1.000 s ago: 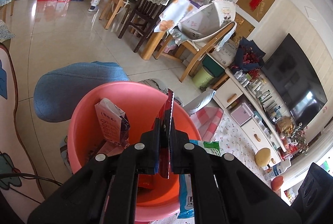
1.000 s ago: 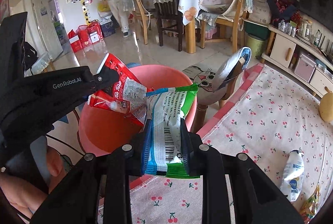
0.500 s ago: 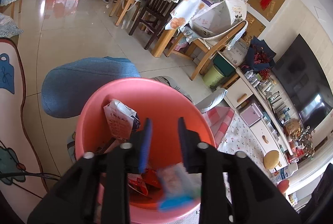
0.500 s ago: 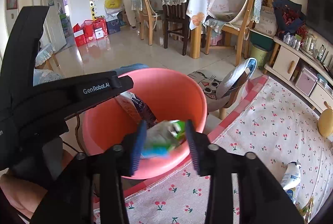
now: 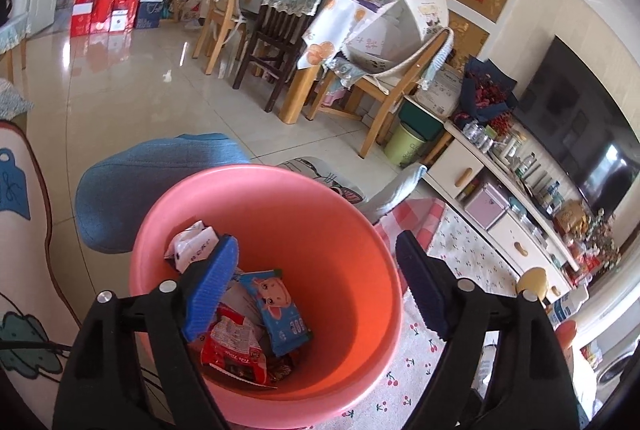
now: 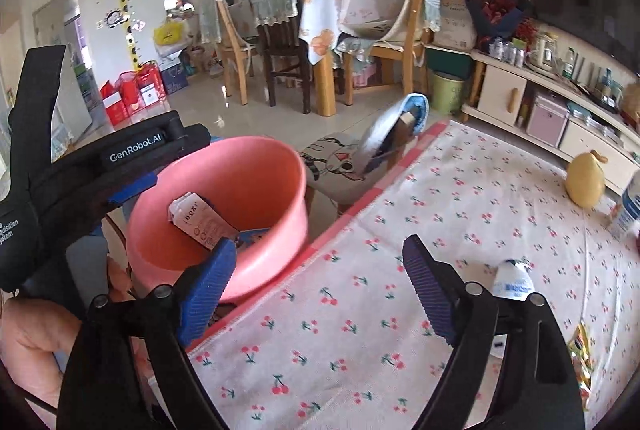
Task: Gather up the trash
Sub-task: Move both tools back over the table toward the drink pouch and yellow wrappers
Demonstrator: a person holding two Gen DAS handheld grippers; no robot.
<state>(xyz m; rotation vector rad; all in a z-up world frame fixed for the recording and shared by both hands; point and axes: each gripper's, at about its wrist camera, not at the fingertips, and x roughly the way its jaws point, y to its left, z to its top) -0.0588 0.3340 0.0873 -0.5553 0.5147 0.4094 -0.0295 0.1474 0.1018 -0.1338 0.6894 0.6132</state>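
Note:
A pink bucket [image 5: 344,230] stands below my left gripper [image 5: 316,278]. The jaws are opening and nothing is between them. In the bucket lie a white carton [image 5: 192,246], a blue cartoon wrapper [image 5: 280,310] and a red wrapper [image 5: 232,346]. My right gripper [image 6: 316,282] hangs over the edge of the cherry-print tablecloth [image 6: 440,198], right of the bucket [image 6: 256,174]. Its jaws are also opening, with nothing in them. A white and blue packet [image 6: 512,282] lies on the cloth just beyond the right finger. A yellow wrapper [image 6: 580,346] sits at the far right edge.
A person's hand [image 6: 36,342] holds the black casing of the left gripper [image 6: 132,150] at the left. A cat-print stool [image 6: 336,166] and a blue cushion [image 5: 160,182] stand by the bucket. A yellow pear-shaped object [image 6: 584,178] and a carton [image 6: 630,206] sit on the far cloth.
Both grippers have opened. The red wrapper and the green and blue wrapper have dropped into the bucket. The right gripper has swung right, from over the bucket to over the tablecloth.

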